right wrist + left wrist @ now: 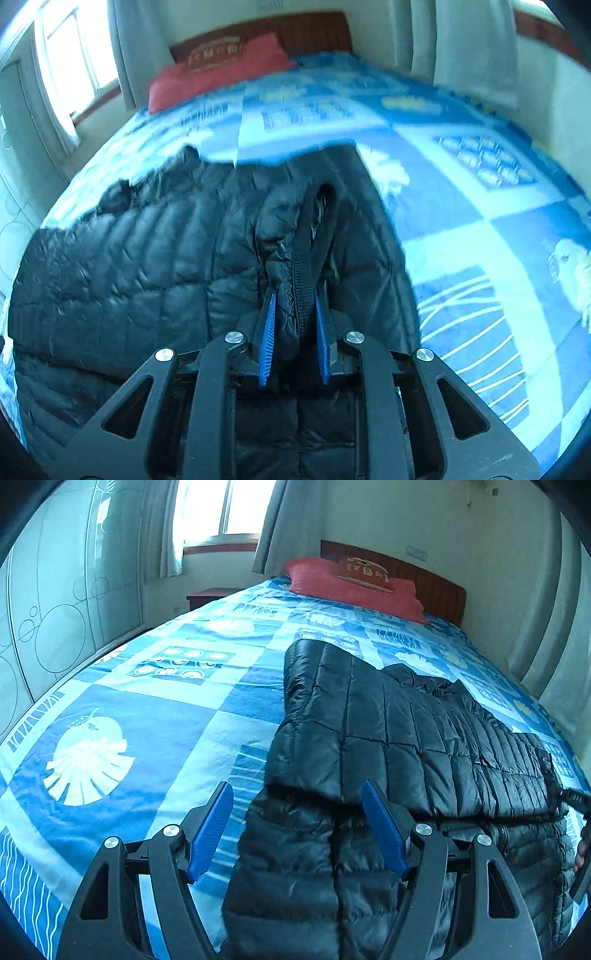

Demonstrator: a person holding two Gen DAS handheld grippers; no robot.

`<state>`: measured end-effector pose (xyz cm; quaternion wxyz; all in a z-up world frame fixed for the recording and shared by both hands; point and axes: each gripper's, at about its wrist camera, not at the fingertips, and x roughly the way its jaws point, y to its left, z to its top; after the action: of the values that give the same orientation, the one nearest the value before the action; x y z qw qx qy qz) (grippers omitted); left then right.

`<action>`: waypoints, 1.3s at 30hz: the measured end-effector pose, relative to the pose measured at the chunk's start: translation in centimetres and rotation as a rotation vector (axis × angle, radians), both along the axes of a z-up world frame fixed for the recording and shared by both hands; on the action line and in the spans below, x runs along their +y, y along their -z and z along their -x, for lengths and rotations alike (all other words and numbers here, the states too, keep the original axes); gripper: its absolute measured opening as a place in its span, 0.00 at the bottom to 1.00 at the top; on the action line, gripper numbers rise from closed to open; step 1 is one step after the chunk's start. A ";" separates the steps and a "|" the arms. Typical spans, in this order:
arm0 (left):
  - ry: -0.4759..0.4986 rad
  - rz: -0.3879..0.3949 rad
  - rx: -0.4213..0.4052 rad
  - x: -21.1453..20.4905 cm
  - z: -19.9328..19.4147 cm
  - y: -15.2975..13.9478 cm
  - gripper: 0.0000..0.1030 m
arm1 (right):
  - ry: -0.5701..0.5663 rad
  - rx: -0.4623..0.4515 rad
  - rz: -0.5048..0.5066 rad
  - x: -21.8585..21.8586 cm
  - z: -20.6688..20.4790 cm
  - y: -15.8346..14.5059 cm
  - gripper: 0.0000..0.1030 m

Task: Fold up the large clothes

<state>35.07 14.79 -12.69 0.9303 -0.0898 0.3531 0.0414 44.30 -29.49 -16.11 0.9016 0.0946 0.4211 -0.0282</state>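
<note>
A black quilted puffer jacket [406, 738] lies on the bed, partly folded, with one layer lapped over another. My left gripper [297, 794] is open, its blue pads either side of the jacket's near left edge, just above it. In the right wrist view the jacket [129, 258] fills the left and middle. My right gripper [293, 295] is shut on a bunched edge of the jacket with its zipper, lifted off the rest of the garment.
The bed has a blue and white patterned cover [155, 701]. A red pillow [351, 587] lies at the wooden headboard [436, 583]. A wardrobe [55, 602] stands left, a window with curtains [218, 513] behind, a wall close on the right.
</note>
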 end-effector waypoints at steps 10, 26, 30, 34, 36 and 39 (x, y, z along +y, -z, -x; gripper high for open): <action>-0.020 -0.070 0.049 -0.2 -5.8 1.1 0.69 | -0.062 -0.070 0.028 3.2 -0.4 -1.2 0.35; -0.012 -0.026 0.028 1.4 -9.3 -0.8 0.69 | -0.052 -0.014 0.044 3.8 -5.5 0.2 0.45; 0.010 -0.071 0.205 1.0 -12.9 3.6 0.69 | -0.051 0.024 0.036 3.7 -6.5 1.4 0.47; -0.004 -0.044 0.140 1.1 -12.3 1.4 0.69 | -0.078 -0.044 0.055 4.7 -6.3 -0.9 0.47; -0.005 -0.027 0.069 1.0 -12.2 -0.3 0.69 | -0.090 -0.061 0.035 5.1 -7.0 -1.2 0.47; 0.019 -0.027 0.013 0.3 -13.8 -1.4 0.69 | -0.109 -0.048 -0.002 6.1 -8.6 -0.5 0.47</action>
<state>48.84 15.06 -11.30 0.9294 -0.0735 0.3596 0.0378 52.86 -23.35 -15.58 0.9116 0.0731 0.4038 0.0236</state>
